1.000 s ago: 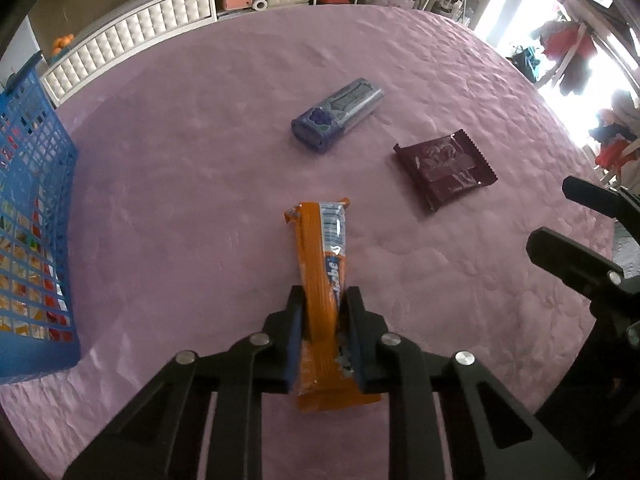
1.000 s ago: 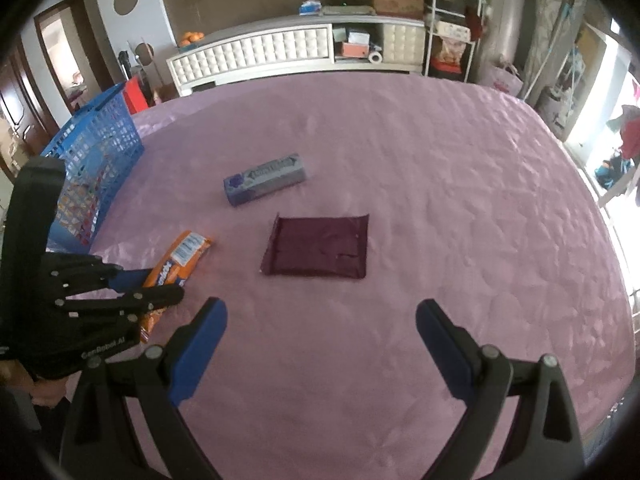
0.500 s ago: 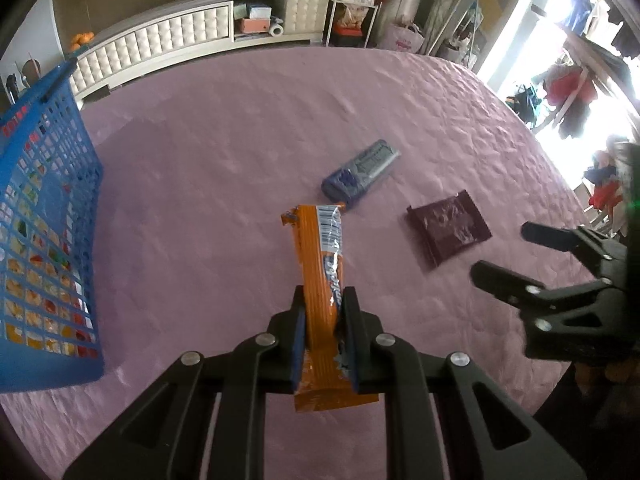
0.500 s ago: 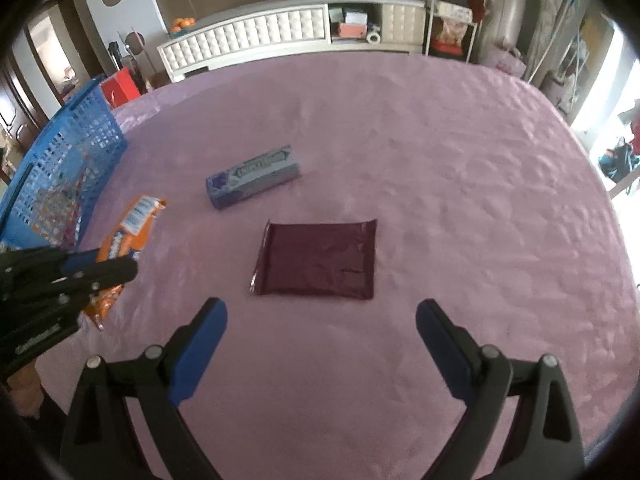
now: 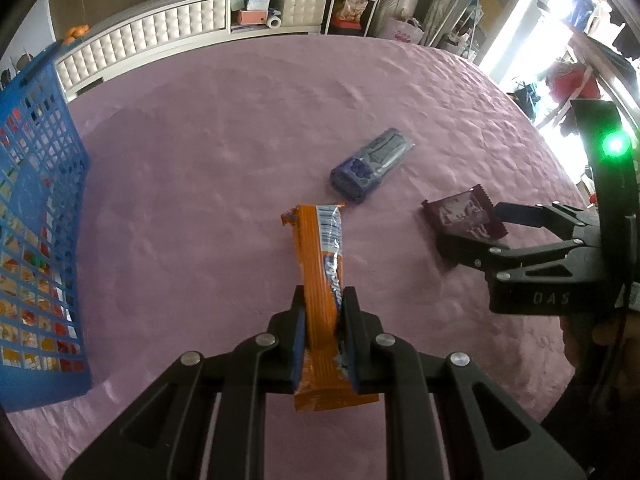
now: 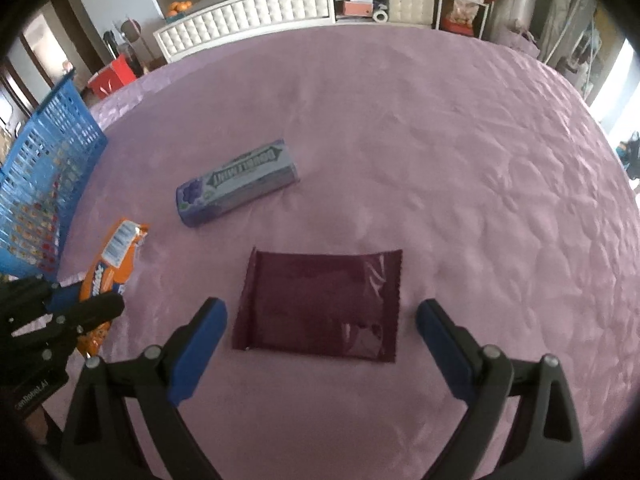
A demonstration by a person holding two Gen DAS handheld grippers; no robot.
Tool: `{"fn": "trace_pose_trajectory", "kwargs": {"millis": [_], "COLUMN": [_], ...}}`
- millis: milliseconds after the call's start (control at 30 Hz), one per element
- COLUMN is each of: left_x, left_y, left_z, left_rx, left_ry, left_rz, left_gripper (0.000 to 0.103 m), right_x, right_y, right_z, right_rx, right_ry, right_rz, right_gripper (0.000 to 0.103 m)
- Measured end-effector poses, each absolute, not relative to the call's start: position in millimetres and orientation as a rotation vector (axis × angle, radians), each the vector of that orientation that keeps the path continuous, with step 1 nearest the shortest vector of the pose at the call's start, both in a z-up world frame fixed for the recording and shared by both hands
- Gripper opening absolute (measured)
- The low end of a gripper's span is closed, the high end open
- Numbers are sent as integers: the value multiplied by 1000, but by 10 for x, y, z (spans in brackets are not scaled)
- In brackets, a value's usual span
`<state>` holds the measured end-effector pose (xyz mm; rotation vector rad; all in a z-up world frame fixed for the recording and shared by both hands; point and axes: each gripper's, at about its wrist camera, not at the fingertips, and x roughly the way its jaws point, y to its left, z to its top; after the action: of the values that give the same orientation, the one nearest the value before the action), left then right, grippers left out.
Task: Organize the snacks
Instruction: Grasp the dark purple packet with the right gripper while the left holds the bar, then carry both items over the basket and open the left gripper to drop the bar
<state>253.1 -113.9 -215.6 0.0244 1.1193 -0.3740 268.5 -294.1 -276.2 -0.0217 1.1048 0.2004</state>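
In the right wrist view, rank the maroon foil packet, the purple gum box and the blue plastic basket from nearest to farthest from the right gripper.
1. Maroon foil packet: flat on the pink cloth, between the open fingers of the right gripper.
2. Purple gum box: beyond the packet, toward the left.
3. Blue plastic basket: at the far left edge.
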Motion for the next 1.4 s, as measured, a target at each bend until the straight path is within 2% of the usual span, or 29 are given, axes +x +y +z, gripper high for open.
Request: {"fn": "trace_pose_trajectory", "kwargs": {"millis": [167, 233, 267, 300, 333, 433, 667, 1400], "left_x": [2559, 2556, 2552, 2547, 2540, 2528, 2404, 1628], "left_y": [-1134, -1122, -1116, -1113, -1103, -1100, -1025, -396], "left_z": [-2218, -2227, -2226, -2224, -2216, -2200, -1999, -852], "left_rx": [20, 21, 15, 3, -7, -7, -5, 23], "left_ry": [1125, 1125, 1124, 1121, 1116, 1108, 1065, 842], "left_rz": [-359, -359, -365, -375, -384, -384, -387, -355], "left_gripper": [14, 14, 14, 14, 14, 14, 14, 14], "right_x": [2694, 2681, 2665, 2642, 2619, 2563, 2459, 1714], "right_y": [-2827, -2806, -2804, -2796, -2813, -2845, -2784, -1909], "right_z": [-2800, -2803, -2792, -2771, -2744, -2745, -2575, -1341], "right_rx": [-103, -110, -109, -114, -105, -105, -53, -104], "right_ry": [1092, 1075, 1064, 1045, 1031, 1023, 1005, 750], "right_rz": [172, 160, 163, 154, 158, 167, 182, 360], "right_gripper": [99, 96, 91, 73, 63, 57, 56, 56]}}
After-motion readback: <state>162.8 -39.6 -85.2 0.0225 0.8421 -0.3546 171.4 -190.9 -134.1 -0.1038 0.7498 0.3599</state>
